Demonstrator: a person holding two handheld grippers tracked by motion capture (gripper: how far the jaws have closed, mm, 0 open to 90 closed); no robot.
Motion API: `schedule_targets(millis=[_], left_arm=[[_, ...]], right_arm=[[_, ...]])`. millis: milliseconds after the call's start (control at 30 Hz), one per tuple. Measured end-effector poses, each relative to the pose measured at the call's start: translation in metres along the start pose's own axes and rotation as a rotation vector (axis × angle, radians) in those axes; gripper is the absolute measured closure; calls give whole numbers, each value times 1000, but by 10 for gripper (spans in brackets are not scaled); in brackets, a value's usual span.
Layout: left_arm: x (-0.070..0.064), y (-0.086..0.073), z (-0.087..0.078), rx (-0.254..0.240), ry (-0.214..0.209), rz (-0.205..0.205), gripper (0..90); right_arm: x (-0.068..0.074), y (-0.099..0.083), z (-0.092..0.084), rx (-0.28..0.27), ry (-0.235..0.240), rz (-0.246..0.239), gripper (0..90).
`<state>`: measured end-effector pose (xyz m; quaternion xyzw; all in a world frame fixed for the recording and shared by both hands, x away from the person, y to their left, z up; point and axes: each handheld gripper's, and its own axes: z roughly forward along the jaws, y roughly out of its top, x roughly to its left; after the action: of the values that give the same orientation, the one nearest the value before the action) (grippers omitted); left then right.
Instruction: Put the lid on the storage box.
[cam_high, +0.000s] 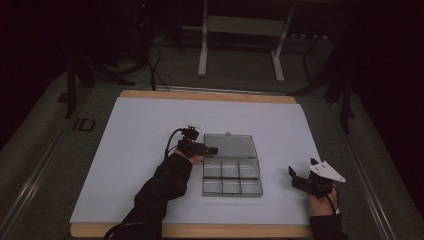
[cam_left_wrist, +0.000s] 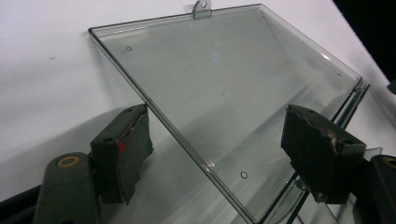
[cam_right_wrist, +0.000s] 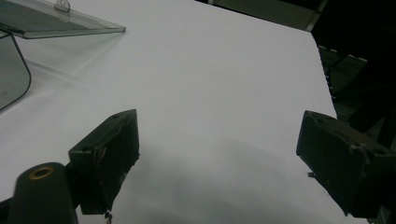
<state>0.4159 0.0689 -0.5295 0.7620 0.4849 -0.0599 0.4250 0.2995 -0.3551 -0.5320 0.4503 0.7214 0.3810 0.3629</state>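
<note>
clear plastic compartment box (cam_high: 232, 179), six cells in two rows, near centre of white sheet (cam_high: 130, 150) on wooden counter (cam_high: 200, 95). lid (cam_high: 230, 145) swung fully open, lying flat on the far side of the tray, hinged along the shared edge; small hanging tab (cam_left_wrist: 201, 9) at the lid's far rim. cell contents: cannot tell.

left hand-held gripper (cam_high: 212, 150): at the lid's left edge, pointing toward the box, held by a dark-sleeved arm (cam_high: 160, 190) entering from below. left gripper view: jaws apart at middling width, straddling the lid's near corner (cam_left_wrist: 224, 112); one pad (cam_left_wrist: 122, 154) outside the lid edge over the white sheet, the other pad (cam_left_wrist: 322, 154) above the lid near the hinge; neither pad pressing on the plastic.

right hand-held gripper (cam_high: 300, 178): well right of the box, near the sheet's front right corner, grey three-cornered plate (cam_high: 327, 171) on top. jaws wide, nothing between, bare white sheet beyond; box corner and lid visible far left in right gripper view (cam_right_wrist: 60, 23).
</note>
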Motion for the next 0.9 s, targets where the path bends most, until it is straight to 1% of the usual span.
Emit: schedule_targets(millis=[67,133,200,233,267,300,367,400,433,467,500,533,567,633,733,833,900], left_arm=[[3,-1,0,-1,-35,-16,293],[4,-1,0,-4,-41,-19,302],[4,-2,0,-10,-45,-14,308],[4,-2,-1,-19,-52,-11,353],[3,-2,-1,-27,-54,1,353],[0,-2,-3,-39,-51,23,396],[-3,-1,-6,-50,-42,52,433],[-3,-1,-6,-50,-42,52,440],[-5,-1,-7,-56,-30,76,440],[-6,-1,-8,-63,-27,92,448],[-6,-1,-8,-63,-27,92,468],[-6,-1,-12,-73,-26,111,499],[-6,-2,-14,-80,-29,120,515],[-5,-2,-17,-91,-40,125,556],[-5,-3,-20,-97,-41,143,597],[-6,-3,-23,-102,-42,164,617],[-5,-3,-24,-109,-52,164,637]], right_arm=[[1,0,0,3,-1,-7,130],[1,0,0,5,-3,-9,130],[1,0,0,4,-4,-10,130],[1,0,1,5,-5,-9,130],[1,0,1,5,-5,-9,130],[0,0,1,8,-4,-9,130],[0,1,1,11,-5,-6,130],[0,1,2,14,-2,-5,129],[0,1,2,14,-2,-5,129],[0,1,2,21,-1,-1,130],[0,1,2,23,-3,0,130],[0,2,1,20,-11,-4,132],[0,3,1,18,-16,-6,132],[-1,5,-1,14,-20,-3,133],[0,12,-4,6,-11,1,133],[4,21,-6,0,5,-14,133],[7,29,-8,-9,13,-29,134]])
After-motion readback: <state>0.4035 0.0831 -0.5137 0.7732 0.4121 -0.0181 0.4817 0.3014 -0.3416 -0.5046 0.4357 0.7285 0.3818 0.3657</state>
